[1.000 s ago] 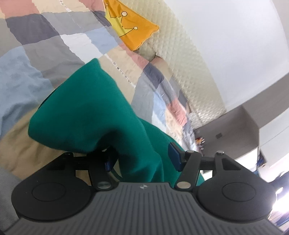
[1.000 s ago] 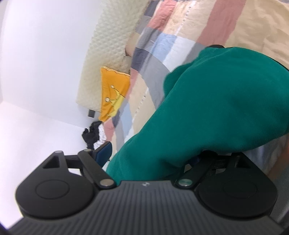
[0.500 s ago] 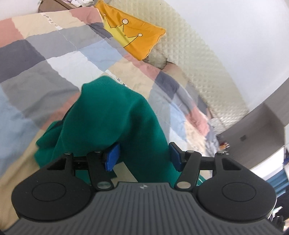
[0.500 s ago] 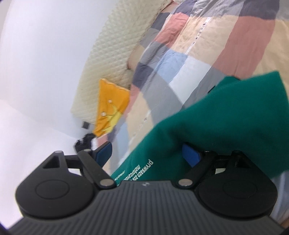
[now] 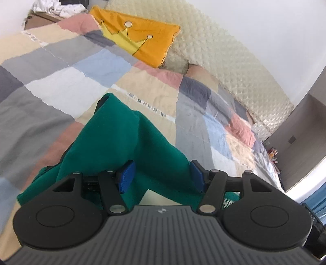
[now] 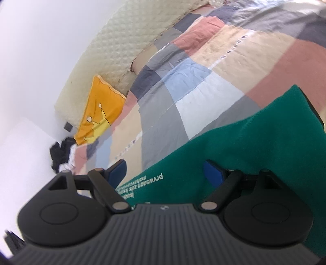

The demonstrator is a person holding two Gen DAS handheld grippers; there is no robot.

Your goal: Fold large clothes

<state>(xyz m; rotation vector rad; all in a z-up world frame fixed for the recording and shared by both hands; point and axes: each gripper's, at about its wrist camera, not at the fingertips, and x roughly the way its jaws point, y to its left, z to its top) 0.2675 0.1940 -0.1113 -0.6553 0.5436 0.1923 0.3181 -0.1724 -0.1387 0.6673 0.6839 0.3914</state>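
A large green garment [image 5: 122, 138] lies bunched on the patchwork quilt [image 5: 61, 67], one fold rising to a point away from me. My left gripper [image 5: 161, 176] stands open just over it; cloth lies between the blue pads [image 5: 126, 175], but their inner faces show bare. In the right wrist view the green garment [image 6: 254, 146] spreads to the right, with white printed lettering near its edge. My right gripper [image 6: 165, 173] is open and its jaws are closing. Cloth lies against its right pad [image 6: 212, 173], while the left pad hangs over the quilt [image 6: 163, 114].
An orange crown cushion [image 5: 138, 38] leans on the cream quilted headboard [image 5: 224, 57] at the head of the bed. A heap of clothes [image 5: 57, 8] lies beyond the bed's far corner, dark clothes [image 6: 61, 150] among them. A grey cabinet [image 5: 301, 132] stands to the right.
Both grippers moved across the bed and rolled. The green garment, earlier draped high over the fingers, now lies lower and flatter, and its printed lettering has come into view.
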